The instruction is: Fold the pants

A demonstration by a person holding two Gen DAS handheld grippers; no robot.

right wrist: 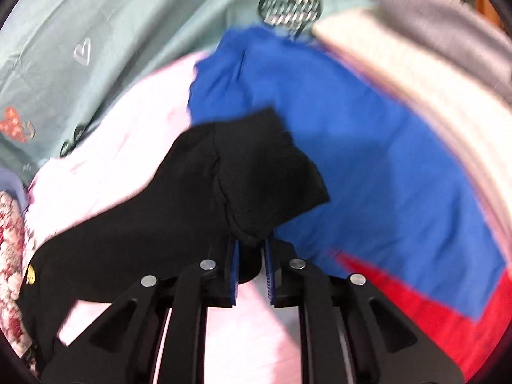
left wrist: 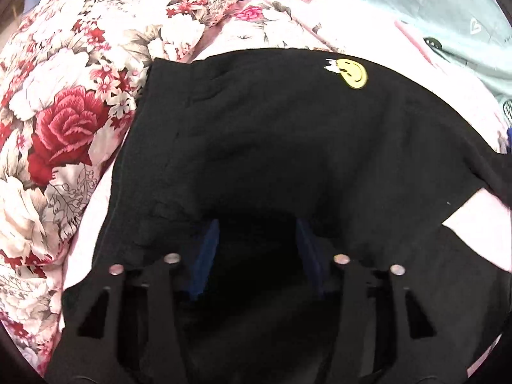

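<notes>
Black pants (left wrist: 256,134) with a yellow smiley patch (left wrist: 353,73) lie spread on a pale pink sheet (left wrist: 473,217). My left gripper (left wrist: 257,233) sits low over the near part of the pants with its blue fingers (left wrist: 208,249) apart and dark cloth between and under them. In the right wrist view, my right gripper (right wrist: 251,249) is shut on a bunched end of the black pants (right wrist: 249,176) and holds it lifted above the sheet (right wrist: 128,147). That view is motion-blurred.
A red and white floral quilt (left wrist: 64,121) is bunched along the left. A mint green sheet (left wrist: 432,6) with heart prints lies at the back. A blue and red garment (right wrist: 368,147) and a stack of cream and grey cloth (right wrist: 432,57) lie right of the right gripper.
</notes>
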